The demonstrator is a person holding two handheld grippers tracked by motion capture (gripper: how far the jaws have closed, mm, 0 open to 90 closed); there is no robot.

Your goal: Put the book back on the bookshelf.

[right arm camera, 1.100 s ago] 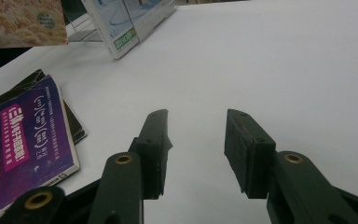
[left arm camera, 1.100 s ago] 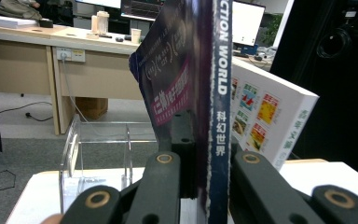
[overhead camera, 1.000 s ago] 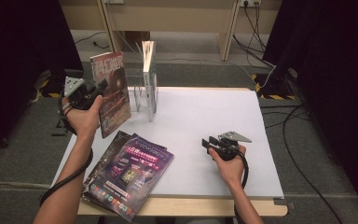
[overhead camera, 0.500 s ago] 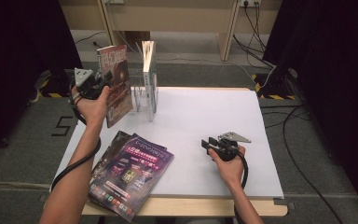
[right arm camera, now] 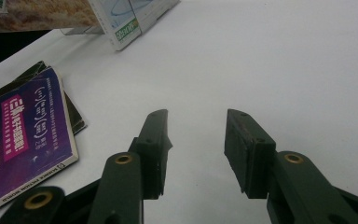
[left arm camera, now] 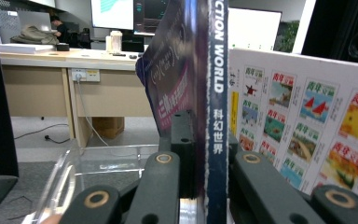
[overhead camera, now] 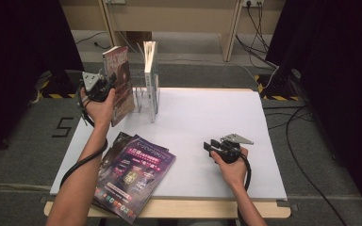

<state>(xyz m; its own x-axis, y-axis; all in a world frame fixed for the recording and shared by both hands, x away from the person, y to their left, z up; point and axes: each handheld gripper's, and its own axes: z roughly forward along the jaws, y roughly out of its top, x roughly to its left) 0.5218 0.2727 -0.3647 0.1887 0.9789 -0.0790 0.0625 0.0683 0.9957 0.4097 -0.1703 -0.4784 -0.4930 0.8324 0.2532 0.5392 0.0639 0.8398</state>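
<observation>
Fingers (left arm camera: 200,154) pinch one magazine (overhead camera: 119,80); perhaps three more (overhead camera: 134,176) lie stacked

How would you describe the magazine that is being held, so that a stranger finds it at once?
Look at the white table, far left corner, where a clear rack stands. Left of it, the left hand-held gripper holds one magazine upright; the other dark magazines lie flat near the front edge.

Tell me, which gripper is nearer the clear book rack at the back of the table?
Left. The left gripper holds a magazine upright beside the clear rack; the right gripper rests open near the table's front.
</observation>
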